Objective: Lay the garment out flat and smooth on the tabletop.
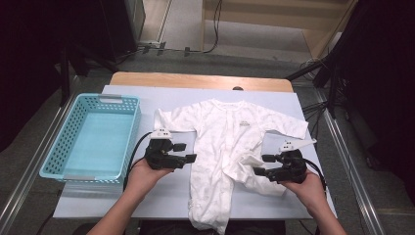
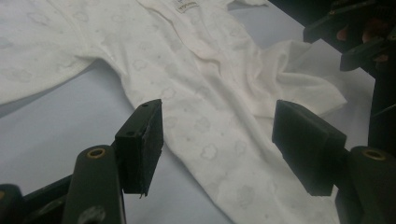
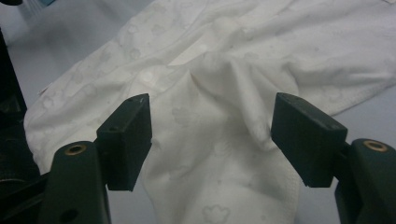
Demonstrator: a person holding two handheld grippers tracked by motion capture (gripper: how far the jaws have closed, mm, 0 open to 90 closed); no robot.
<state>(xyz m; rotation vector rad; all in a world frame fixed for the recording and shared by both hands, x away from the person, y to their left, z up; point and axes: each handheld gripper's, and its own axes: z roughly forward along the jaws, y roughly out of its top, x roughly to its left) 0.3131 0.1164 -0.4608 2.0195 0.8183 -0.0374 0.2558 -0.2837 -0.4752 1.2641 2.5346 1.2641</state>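
A white baby romper (image 1: 225, 142) lies spread face up on the pale table cover (image 1: 161, 196), sleeves out and legs toward the near edge. One leg is bunched and folded out to the right. My left gripper (image 1: 188, 152) rests beside the romper's left side with its jaws open, pointing at the cloth; in the left gripper view the left gripper (image 2: 217, 121) has the romper (image 2: 201, 84) lying below the gap, untouched. My right gripper (image 1: 261, 165) stands open over the bunched leg. In the right gripper view the right gripper (image 3: 212, 126) straddles a ridge of the romper (image 3: 224, 70) without pressing on it.
An empty turquoise plastic basket (image 1: 55, 152) stands at the table's left. The cover ends short of the wooden far edge (image 1: 195, 81). Bare cover lies between basket and romper. Cables trail from both grippers toward the person's hands at the near edge.
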